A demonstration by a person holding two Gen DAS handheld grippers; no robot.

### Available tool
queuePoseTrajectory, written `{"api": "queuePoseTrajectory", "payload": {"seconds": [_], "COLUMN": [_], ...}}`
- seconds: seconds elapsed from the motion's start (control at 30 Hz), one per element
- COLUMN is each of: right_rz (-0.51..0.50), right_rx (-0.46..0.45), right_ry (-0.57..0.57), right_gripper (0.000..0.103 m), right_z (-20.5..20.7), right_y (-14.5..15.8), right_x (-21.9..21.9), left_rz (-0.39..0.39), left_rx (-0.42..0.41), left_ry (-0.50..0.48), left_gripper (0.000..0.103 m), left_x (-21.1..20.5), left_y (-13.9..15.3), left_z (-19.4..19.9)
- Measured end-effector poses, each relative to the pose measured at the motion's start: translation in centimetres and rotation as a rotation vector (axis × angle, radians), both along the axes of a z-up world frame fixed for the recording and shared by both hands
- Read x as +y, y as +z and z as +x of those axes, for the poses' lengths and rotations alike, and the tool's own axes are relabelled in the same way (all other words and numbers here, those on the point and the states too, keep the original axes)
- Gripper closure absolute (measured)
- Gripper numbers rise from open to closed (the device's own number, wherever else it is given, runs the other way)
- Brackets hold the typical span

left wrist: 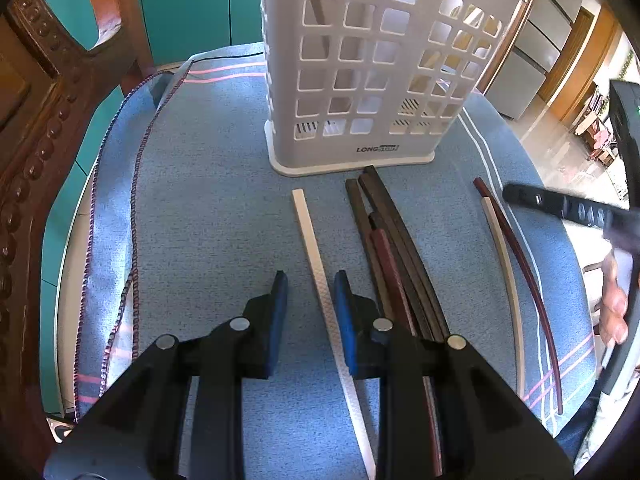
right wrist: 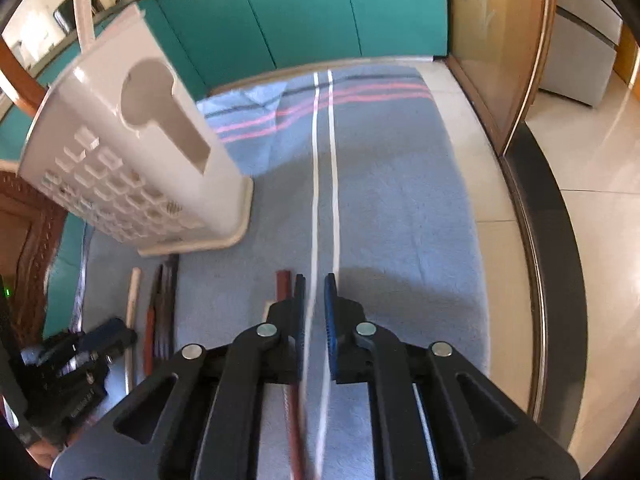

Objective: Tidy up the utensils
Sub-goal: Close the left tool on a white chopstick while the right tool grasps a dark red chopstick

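Note:
A white slotted utensil holder (left wrist: pixel 372 68) stands on a blue towel; it also shows in the right wrist view (right wrist: pixel 132 168). Several chopsticks lie in front of it: a white one (left wrist: pixel 316 260), a bundle of dark brown and red ones (left wrist: pixel 384 240), and a red (left wrist: pixel 520 280) and a cream one (left wrist: pixel 504 256) further right. My left gripper (left wrist: pixel 311 294) is open, low over the towel, with the white chopstick between its fingers. My right gripper (right wrist: pixel 315 300) is open above the towel's white stripes, beside a red chopstick (right wrist: pixel 284 284). The right gripper also shows in the left wrist view (left wrist: pixel 560 204).
The blue towel (left wrist: pixel 208 208) covers a round table. A carved wooden chair (left wrist: pixel 36 128) stands at the left. Teal cabinets (right wrist: pixel 304 8) are behind, and a tiled floor (right wrist: pixel 592 160) lies to the right past the table's edge.

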State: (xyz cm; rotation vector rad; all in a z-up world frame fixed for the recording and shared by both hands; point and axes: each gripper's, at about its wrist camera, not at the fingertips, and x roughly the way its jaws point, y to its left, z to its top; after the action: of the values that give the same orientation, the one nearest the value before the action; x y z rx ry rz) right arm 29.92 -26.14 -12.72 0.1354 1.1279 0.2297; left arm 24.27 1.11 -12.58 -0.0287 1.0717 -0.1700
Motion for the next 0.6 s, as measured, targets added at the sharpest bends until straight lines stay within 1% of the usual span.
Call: {"api": "queuePoseTrajectory", "payload": {"seconds": [0.1, 0.23, 0.27, 0.37, 0.43, 0.47, 0.53, 0.57, 0.6], "right_rz": [-0.096, -0.147, -0.156, -0.147, -0.131, -0.125, -0.133, -0.139, -0.138], "right_rx": [0.009, 0.009, 0.0, 0.0, -0.01, -0.01, -0.004, -0.002, -0.002], "right_ry": [0.073, 0.119, 0.121, 0.117, 0.124, 0.132, 0.149, 0.154, 0.16], "right_gripper": [0.09, 0.09, 0.09, 0.09, 0.09, 0.09, 0.089, 0.088, 0.087], "right_z": [-1.8, -3.1, -3.1, -3.3, -3.8, -3.3, -3.9, -4.2, -4.4], "right_y": [0.1, -0.6, -0.7, -0.5, 0.3, 0.6, 0.6, 0.6, 0.4], "right_x": [1.7, 3.1, 3.2, 3.1, 3.0, 3.4, 3.7, 4.0, 4.1], "left_rz": [0.006, 0.015, 0.013, 0.012, 0.01, 0.01, 0.015, 0.017, 0.017], "left_rx": [-0.003, -0.007, -0.007, -0.009, -0.011, -0.011, -0.013, -0.014, -0.014], "left_ry": [0.001, 0.003, 0.003, 0.003, 0.001, 0.0, -0.002, -0.004, -0.007], "left_gripper": [0.078, 0.077, 0.076, 0.075, 0.075, 0.075, 0.074, 0.073, 0.069], "left_x": [-0.1, -0.2, -0.3, -0.3, -0.3, -0.3, -0.4, -0.5, -0.6], "left_y": [0.0, 0.0, 0.0, 0.0, 0.0, 0.0, 0.0, 0.0, 0.0], "left_z": [0.1, 0.3, 0.3, 0.4, 0.3, 0.3, 0.3, 0.3, 0.3]}}
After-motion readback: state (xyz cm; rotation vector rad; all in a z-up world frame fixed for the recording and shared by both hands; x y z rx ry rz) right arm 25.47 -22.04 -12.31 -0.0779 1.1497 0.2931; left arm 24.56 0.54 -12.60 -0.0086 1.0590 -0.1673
